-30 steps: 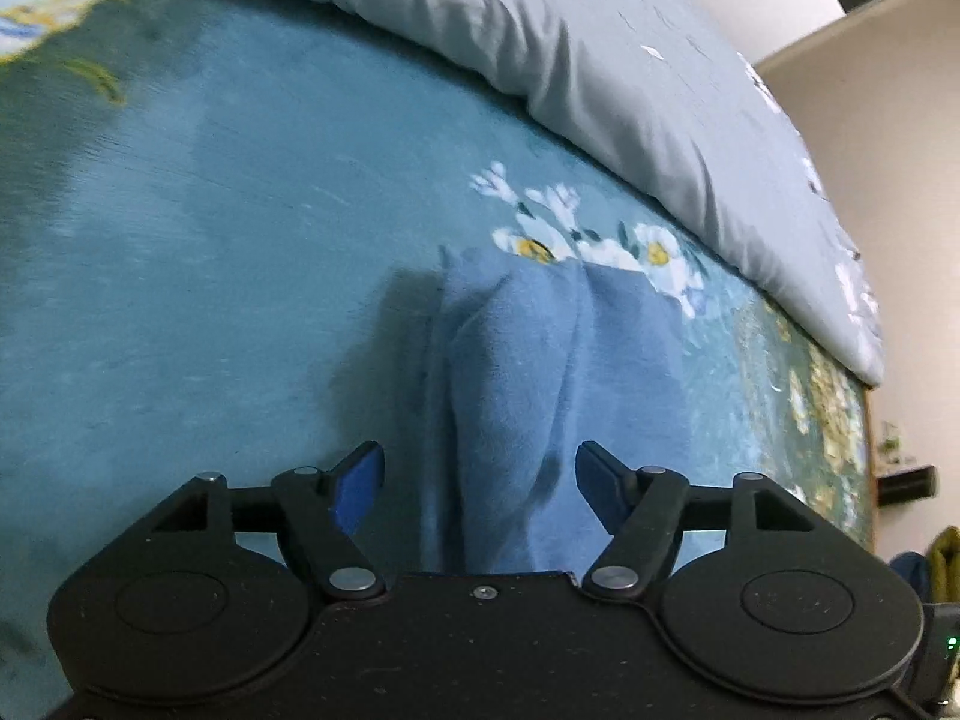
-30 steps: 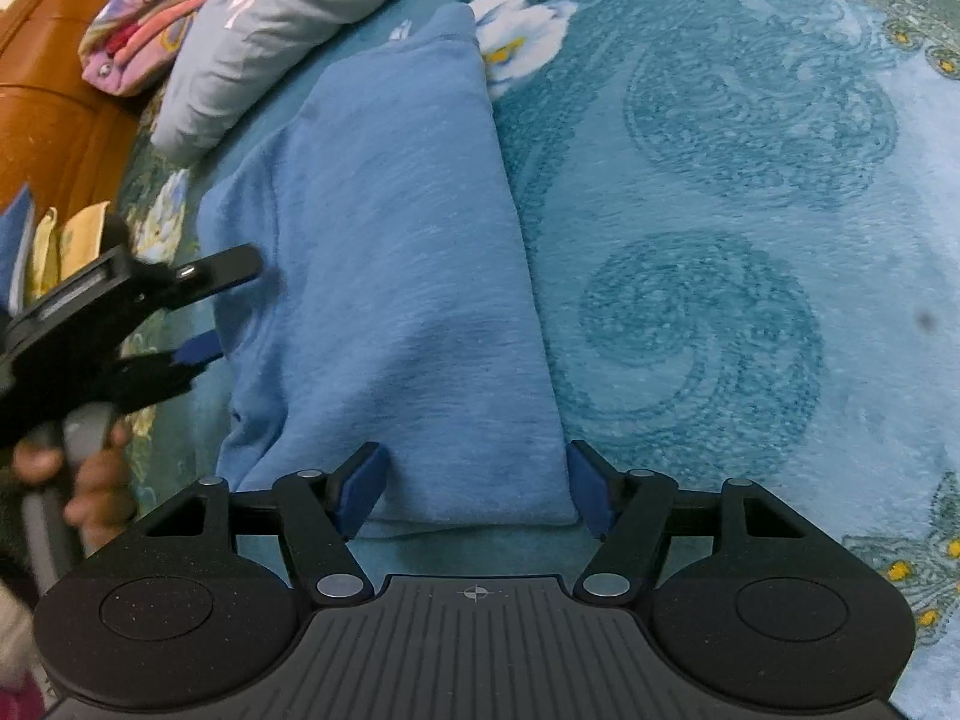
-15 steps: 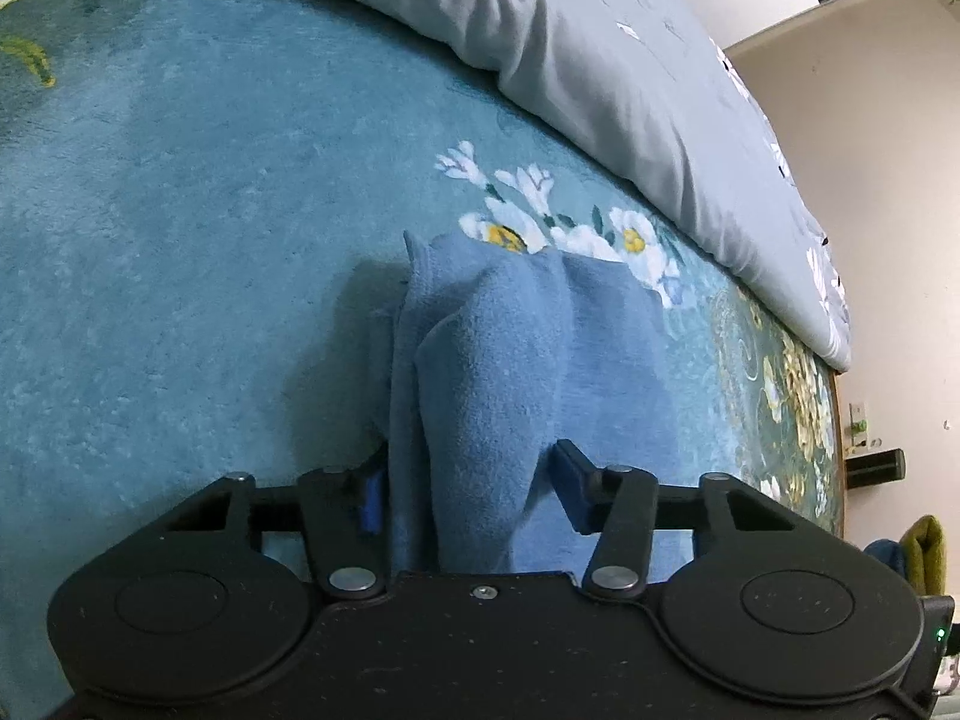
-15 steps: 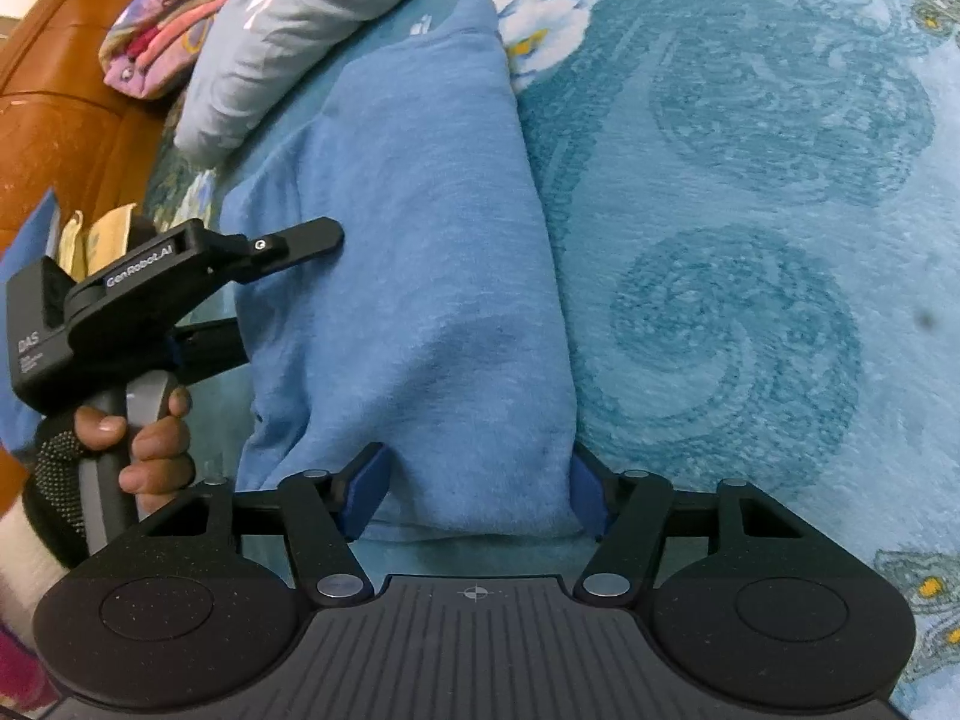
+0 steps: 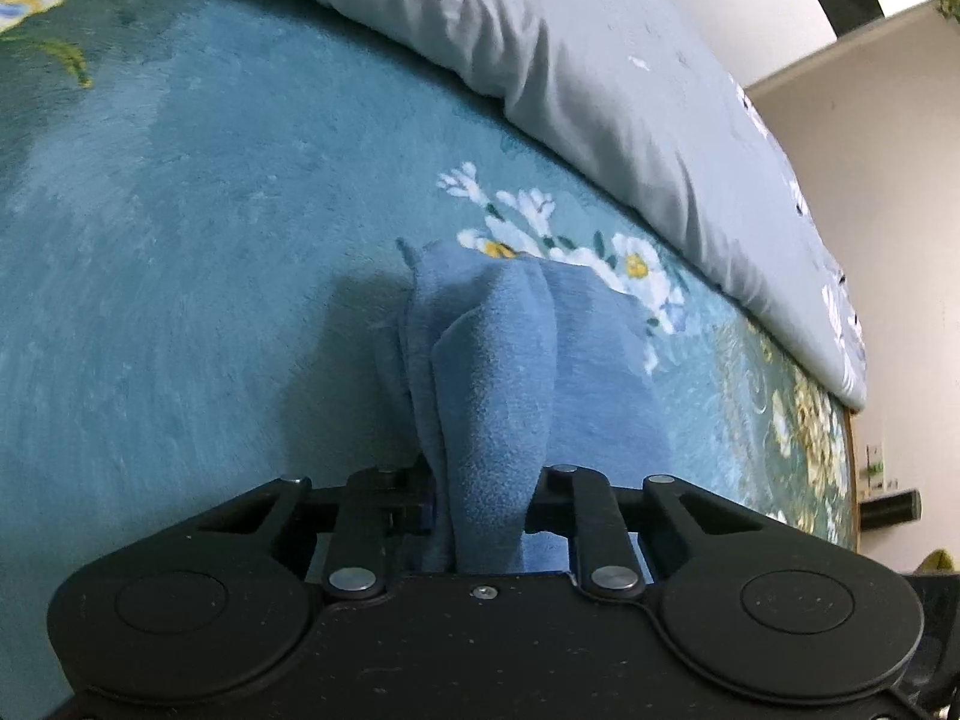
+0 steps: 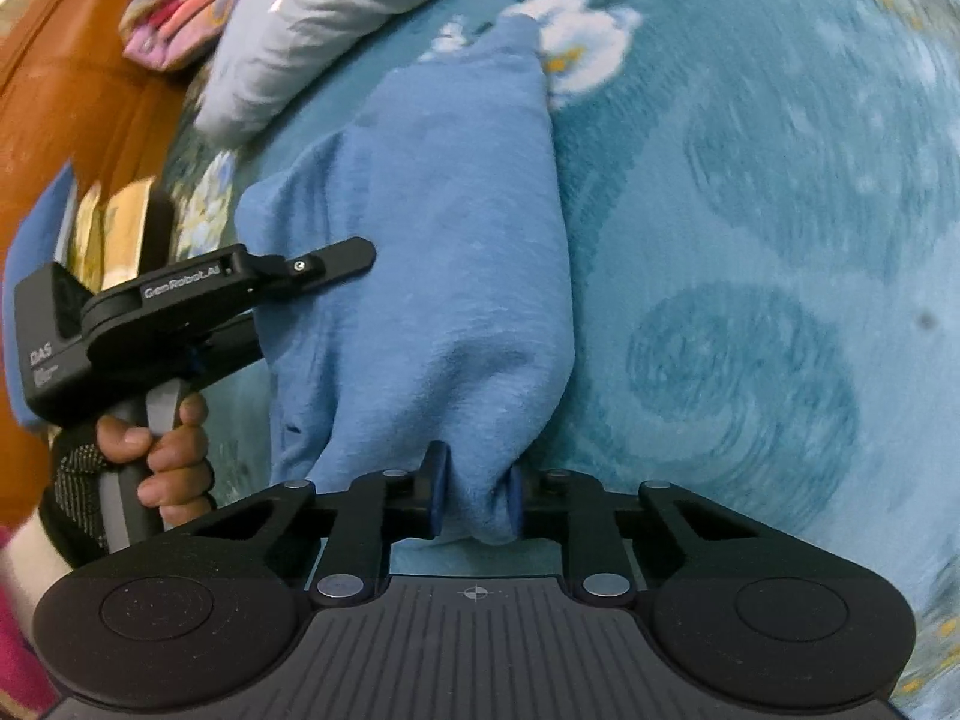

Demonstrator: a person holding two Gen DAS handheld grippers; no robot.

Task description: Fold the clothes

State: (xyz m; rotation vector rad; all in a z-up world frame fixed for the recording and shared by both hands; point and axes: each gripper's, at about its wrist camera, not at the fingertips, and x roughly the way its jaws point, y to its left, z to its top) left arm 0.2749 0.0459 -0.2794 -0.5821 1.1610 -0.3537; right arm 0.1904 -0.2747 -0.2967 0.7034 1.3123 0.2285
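My left gripper and right gripper are closing, each pinching a bunched edge of the blue top on the bed cover.

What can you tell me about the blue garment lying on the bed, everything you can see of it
The blue garment is a soft, fleecy-looking piece in plain mid blue, already folded into a long narrow shape. It lies on the teal patterned bedspread, its far end near the white flower print. The right gripper is closing on its near end, bunching the cloth between the pads. The left gripper is closing on another edge, where layered folds rise in a ridge. What kind of garment it is cannot be told.
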